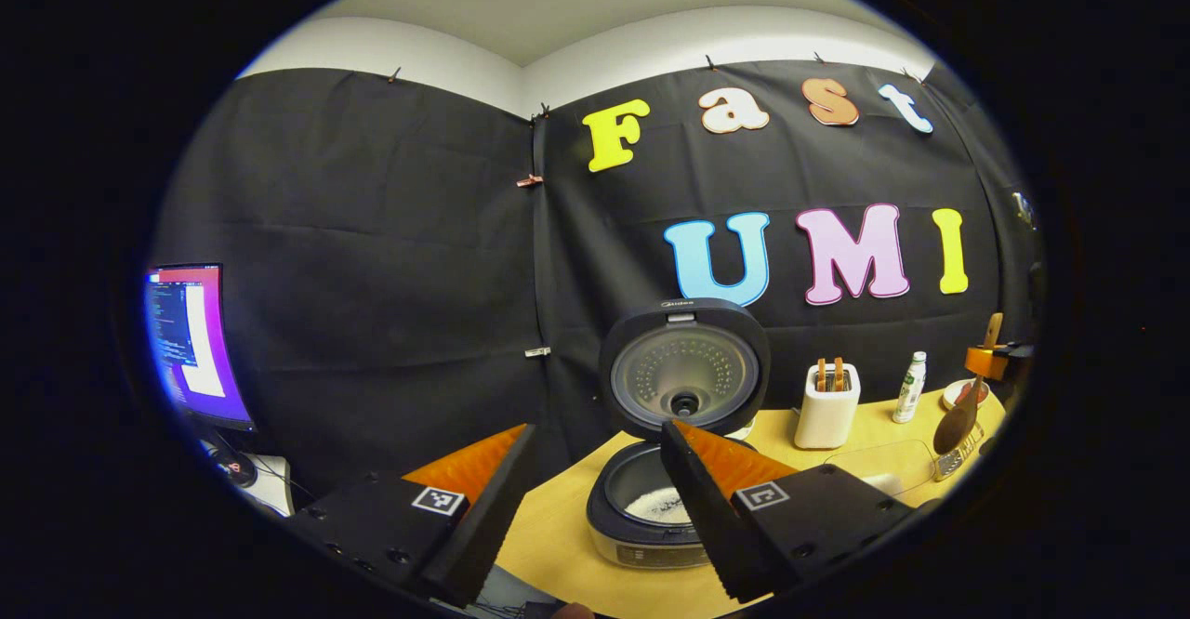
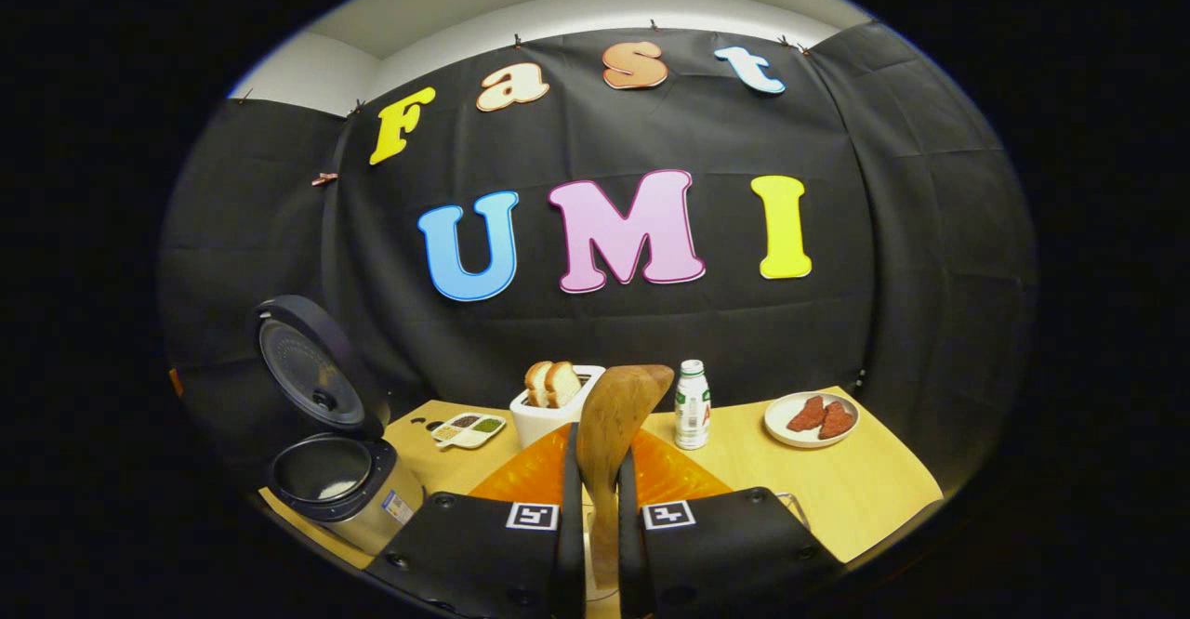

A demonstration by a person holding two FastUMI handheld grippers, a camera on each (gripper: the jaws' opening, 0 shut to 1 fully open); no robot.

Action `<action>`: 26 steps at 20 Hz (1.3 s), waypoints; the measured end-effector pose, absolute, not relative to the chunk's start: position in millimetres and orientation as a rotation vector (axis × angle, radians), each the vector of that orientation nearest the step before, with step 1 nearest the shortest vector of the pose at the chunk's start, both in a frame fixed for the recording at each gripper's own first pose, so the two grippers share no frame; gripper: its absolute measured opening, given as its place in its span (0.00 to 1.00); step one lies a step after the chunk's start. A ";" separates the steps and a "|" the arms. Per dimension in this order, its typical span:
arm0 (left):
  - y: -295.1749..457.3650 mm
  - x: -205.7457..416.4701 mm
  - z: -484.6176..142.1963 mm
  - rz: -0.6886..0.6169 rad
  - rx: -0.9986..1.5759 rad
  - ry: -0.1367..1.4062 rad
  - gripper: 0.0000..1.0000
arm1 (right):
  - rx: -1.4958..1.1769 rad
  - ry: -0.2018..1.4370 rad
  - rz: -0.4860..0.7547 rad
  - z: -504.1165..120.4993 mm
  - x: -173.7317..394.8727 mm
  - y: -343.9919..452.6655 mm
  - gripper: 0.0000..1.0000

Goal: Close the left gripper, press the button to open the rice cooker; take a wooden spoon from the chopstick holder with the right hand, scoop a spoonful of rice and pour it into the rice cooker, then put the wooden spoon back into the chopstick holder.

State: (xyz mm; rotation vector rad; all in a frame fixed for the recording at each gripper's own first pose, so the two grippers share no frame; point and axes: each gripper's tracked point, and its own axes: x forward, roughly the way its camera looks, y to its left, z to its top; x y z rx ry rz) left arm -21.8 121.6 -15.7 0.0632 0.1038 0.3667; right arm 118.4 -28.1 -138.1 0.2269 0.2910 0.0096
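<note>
Right gripper (image 2: pixel 595 498) clamping both fingers on the handle of the wooden spoon (image 2: pixel 615 414), bowl standing up above the fingertips, over the counter (image 2: pixel 837 489). Left gripper (image 1: pixel 595 470) hanging with fingers spread wide, holding nothing, just in front of the rice cooker (image 1: pixel 651 507). Cooker sitting at the counter's left end with its lid (image 1: pixel 683 368) swung up and a little white rice (image 1: pixel 662 505) lying in the pot. Toaster (image 2: pixel 548 405) with bread slices, small bottle (image 2: pixel 691 405) and plate (image 2: pixel 811 419) standing farther back; sectioned tray (image 2: pixel 468 428) lying near the cooker.
</note>
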 end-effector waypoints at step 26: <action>143.7 0.6 -40.9 0.207 0.130 0.161 0.90 | 0.573 0.573 -0.057 -267.0 109.7 84.4 0.18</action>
